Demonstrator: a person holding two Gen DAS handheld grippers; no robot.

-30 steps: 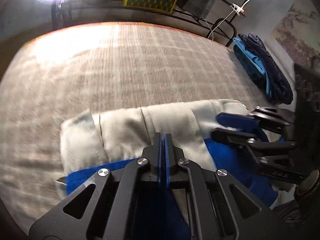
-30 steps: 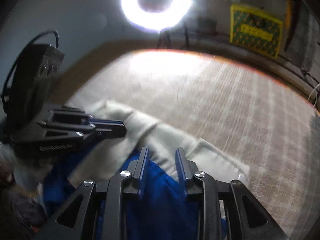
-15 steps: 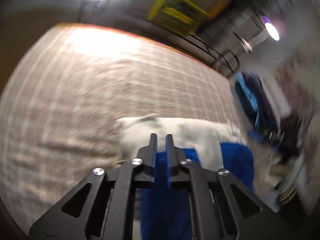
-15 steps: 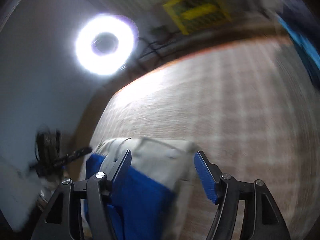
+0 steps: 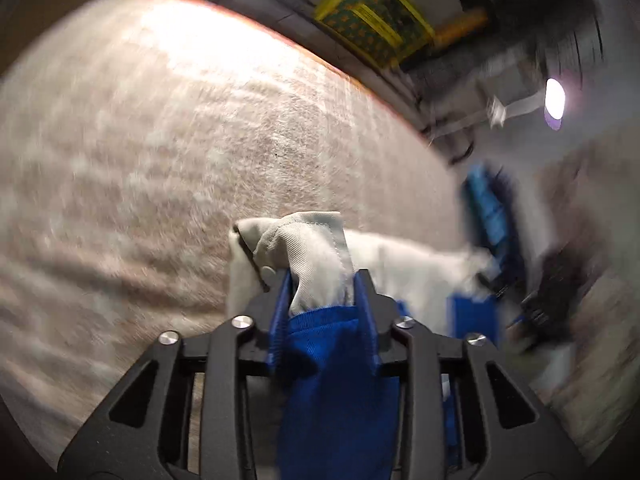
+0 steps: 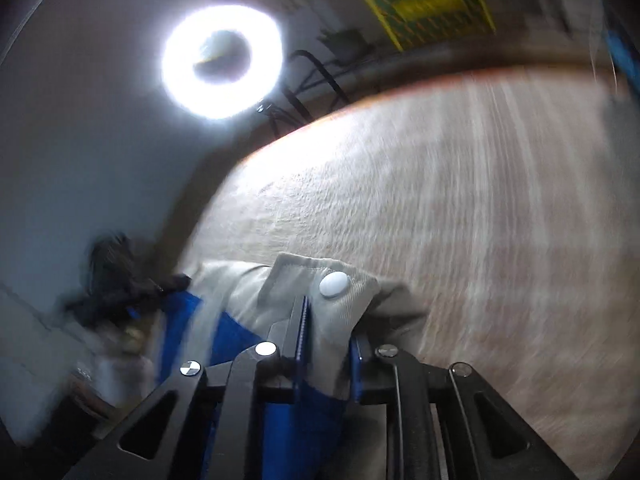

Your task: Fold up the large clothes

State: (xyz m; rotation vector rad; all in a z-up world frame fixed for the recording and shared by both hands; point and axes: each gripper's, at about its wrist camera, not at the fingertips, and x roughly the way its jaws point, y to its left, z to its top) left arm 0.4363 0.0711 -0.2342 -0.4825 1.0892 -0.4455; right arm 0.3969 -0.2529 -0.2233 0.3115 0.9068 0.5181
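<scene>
The folded beige and blue garment is held between both grippers over the woven beige table cover. My left gripper is shut on one end of it, with beige cloth and blue cloth bunched between the pads. My right gripper is shut on the other end, beside a white snap button. The right gripper shows blurred at the right of the left wrist view. The left gripper shows blurred at the left of the right wrist view.
A pile of dark and light blue clothes lies at the table's right side. A yellow box and a rack stand behind the table. A ring light shines beyond the far edge. The table's orange rim runs along the back.
The right gripper has closed from wide open onto the garment's end. The left gripper now holds a thicker bunch of cloth. Both views have swung and the garment looks raised off the table.
</scene>
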